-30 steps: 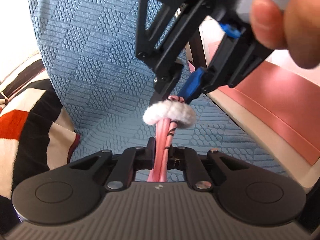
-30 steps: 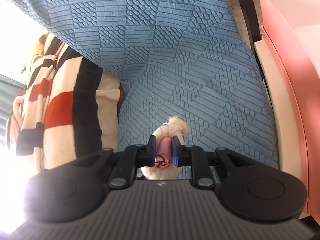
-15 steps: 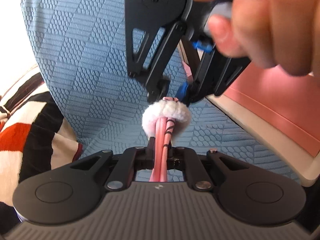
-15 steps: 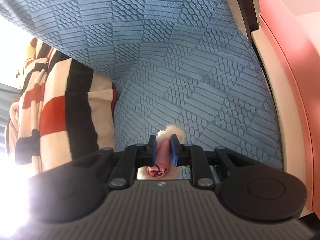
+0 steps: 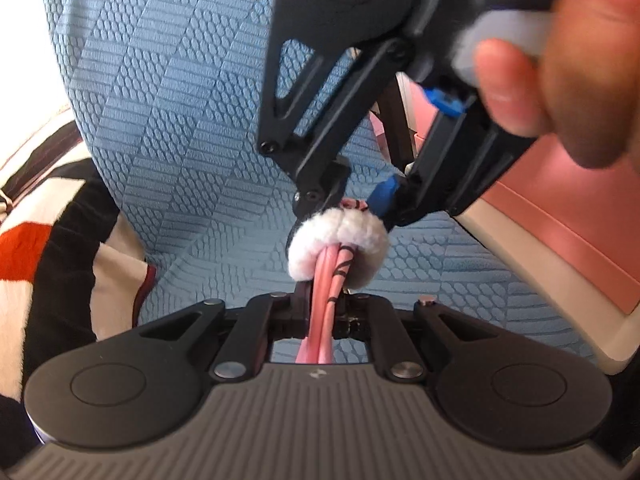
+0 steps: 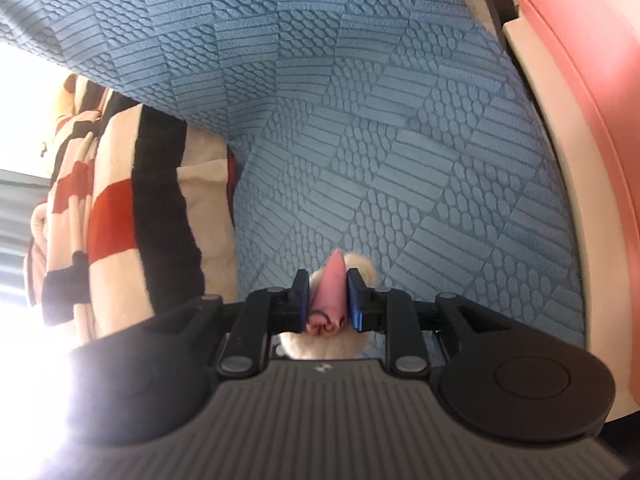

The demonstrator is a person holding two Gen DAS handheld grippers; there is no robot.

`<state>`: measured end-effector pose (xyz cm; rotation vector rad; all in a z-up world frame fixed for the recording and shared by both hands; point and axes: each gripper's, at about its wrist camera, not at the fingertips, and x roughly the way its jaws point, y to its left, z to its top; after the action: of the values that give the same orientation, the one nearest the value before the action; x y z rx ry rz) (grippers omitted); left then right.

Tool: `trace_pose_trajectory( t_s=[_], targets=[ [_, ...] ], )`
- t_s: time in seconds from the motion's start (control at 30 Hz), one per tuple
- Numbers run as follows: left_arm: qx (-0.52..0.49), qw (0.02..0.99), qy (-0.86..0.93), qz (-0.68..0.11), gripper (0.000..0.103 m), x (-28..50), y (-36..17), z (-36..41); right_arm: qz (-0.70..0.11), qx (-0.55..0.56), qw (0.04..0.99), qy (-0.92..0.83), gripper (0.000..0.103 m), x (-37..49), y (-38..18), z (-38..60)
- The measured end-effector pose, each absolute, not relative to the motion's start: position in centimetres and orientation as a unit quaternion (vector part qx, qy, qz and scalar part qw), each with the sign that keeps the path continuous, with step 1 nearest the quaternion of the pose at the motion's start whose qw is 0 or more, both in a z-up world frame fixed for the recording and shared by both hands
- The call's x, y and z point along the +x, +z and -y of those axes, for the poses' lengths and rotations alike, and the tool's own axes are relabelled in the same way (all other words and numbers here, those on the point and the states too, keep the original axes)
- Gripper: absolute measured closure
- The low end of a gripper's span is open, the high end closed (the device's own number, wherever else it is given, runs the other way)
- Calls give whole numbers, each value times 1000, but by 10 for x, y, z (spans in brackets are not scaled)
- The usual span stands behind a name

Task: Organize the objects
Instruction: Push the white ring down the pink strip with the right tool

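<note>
A pink cord bundle (image 5: 326, 280) with black marks runs up from my left gripper (image 5: 324, 308), which is shut on its lower part. A white fluffy band (image 5: 312, 240) rings the bundle just above those fingers. My right gripper (image 5: 354, 200), held by a hand (image 5: 560, 60), comes down from the upper right onto the bundle's top end. In the right wrist view the right gripper (image 6: 328, 300) has the pink end (image 6: 330, 280) between its blue pads (image 6: 356, 304). Its jaws are opening, but both pads still touch the bundle. The white fluff (image 6: 364, 270) shows behind it.
Everything hangs over a blue textured seat cushion and backrest (image 5: 180, 120). A red, black and cream striped blanket (image 6: 112, 216) lies at the left. A cream and pink piece of furniture (image 6: 580, 100) borders the seat on the right.
The right gripper has rolled and shifted a little over the bundle's top, and its blue pads now stand slightly wider around the pink end. The left gripper has kept still.
</note>
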<state>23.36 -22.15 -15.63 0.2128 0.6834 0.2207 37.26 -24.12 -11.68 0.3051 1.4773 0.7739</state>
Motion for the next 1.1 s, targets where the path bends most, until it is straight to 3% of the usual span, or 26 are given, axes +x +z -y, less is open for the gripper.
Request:
trace_pose_trajectory(
  t_s=[0.13,0.3,0.73,1.1],
  targets=[
    [107,927,109,-344,90,237,-160,223,-641,137,671,346,82,369,-121,245],
    [97,920,109,-363,78,241,-168,222,-627,155,684,339,83,372,-130,254],
    [102,914,103,-378,70,244,-174,239,-591,204,709,326,83,412,-136,279],
    [100,920,112,-361,88,244,-172,249,-569,225,725,318,83,425,-131,290]
  ],
)
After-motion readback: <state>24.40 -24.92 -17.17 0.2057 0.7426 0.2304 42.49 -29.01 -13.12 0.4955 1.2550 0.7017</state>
